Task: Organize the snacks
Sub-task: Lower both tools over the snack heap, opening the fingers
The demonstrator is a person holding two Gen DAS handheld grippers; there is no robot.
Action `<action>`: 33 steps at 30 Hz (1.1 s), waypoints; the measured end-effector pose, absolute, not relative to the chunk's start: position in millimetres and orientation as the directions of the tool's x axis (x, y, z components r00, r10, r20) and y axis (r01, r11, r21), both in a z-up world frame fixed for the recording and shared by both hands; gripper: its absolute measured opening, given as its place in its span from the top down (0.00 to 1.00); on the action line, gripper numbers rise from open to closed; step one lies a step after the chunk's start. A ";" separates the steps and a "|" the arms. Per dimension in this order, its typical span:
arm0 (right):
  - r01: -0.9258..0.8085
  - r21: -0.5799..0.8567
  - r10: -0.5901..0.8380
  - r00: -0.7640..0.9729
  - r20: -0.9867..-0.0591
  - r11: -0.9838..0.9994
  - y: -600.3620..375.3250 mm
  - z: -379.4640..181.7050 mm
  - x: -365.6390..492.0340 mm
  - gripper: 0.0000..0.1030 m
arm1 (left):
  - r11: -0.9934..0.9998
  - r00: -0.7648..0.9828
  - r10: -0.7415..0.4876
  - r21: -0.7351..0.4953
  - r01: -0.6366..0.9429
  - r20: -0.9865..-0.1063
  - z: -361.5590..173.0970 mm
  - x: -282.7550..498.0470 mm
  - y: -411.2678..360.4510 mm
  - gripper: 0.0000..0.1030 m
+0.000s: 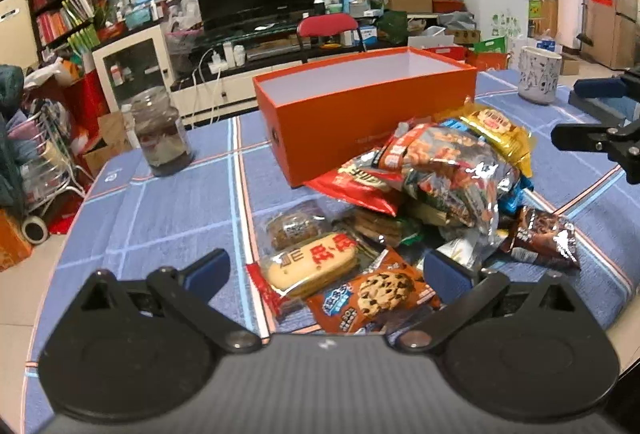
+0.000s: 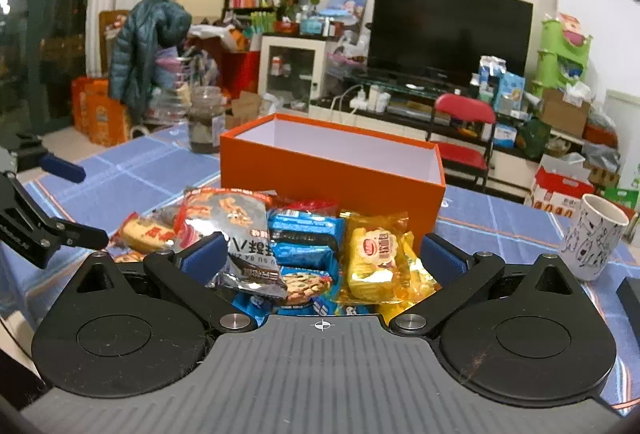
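The left gripper (image 1: 326,268) is held low and level, jaws spread wide with nothing between the blue pads (image 1: 208,270). The right gripper (image 2: 320,254), off at its three o'clock, is likewise gaping and holds nothing.

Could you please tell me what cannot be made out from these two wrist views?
- Floor of the open orange cardboard box: hidden by its near wall in both views.
- Lowest packets of the snack pile: covered by upper ones.
- Contents of the clear glass jar: blurred in the left wrist view.
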State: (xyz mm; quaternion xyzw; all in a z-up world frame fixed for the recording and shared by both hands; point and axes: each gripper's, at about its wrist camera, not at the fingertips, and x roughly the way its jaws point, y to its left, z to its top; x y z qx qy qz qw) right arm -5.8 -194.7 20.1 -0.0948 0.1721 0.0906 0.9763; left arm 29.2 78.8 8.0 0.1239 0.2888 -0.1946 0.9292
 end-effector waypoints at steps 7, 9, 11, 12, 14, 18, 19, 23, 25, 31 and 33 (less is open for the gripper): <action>-0.130 -0.148 0.075 0.942 -0.328 0.980 -205.3 21.1 -3.7 0.07 | 0.928 0.762 -0.267 0.056 0.369 -0.590 11.3 36.7 89.7 0.00; -0.096 -0.139 0.046 0.944 -0.326 0.986 -209.6 20.8 -1.7 0.07 | 0.939 0.759 -0.264 0.019 0.342 -0.595 11.3 38.8 92.9 0.00; -0.064 -0.138 0.015 0.944 -0.328 0.988 -212.0 20.7 1.1 0.07 | 0.952 0.759 -0.256 -0.018 0.307 -0.598 11.3 41.5 95.6 0.00; -0.052 -0.136 0.005 0.945 -0.327 0.989 -212.8 20.5 1.9 0.07 | 0.957 0.761 -0.250 -0.034 0.288 -0.599 11.2 42.7 96.3 0.00; -0.040 -0.136 -0.006 0.947 -0.323 0.990 -212.9 19.7 3.3 0.07 | 0.966 0.762 -0.237 -0.065 0.249 -0.603 10.6 44.3 96.1 0.00; -0.032 -0.140 -0.016 0.945 -0.328 0.990 -209.0 18.4 5.8 0.07 | 0.970 0.756 -0.237 -0.107 0.218 -0.610 9.1 43.6 90.0 0.00; -0.038 -0.134 -0.009 0.943 -0.333 0.990 -208.3 18.5 6.4 0.07 | 0.971 0.756 -0.235 -0.113 0.211 -0.610 8.9 42.7 87.7 0.00; -0.042 -0.132 -0.005 0.941 -0.339 0.990 -205.3 18.8 8.2 0.07 | 0.975 0.759 -0.222 -0.135 0.176 -0.613 9.3 39.7 80.2 0.00; -0.040 -0.139 -0.009 0.941 -0.340 0.989 -203.9 18.4 8.8 0.07 | 0.978 0.764 -0.209 -0.146 0.151 -0.610 9.9 37.8 77.2 0.00; -0.043 -0.153 -0.015 0.933 -0.359 0.987 -202.5 14.0 14.0 0.07 | 0.986 0.772 -0.161 -0.128 0.104 -0.615 11.0 35.7 68.7 0.00; -0.044 -0.156 -0.016 0.932 -0.362 0.987 -201.3 12.2 17.4 0.07 | 0.986 0.765 -0.160 -0.130 0.101 -0.624 9.5 37.2 69.4 0.00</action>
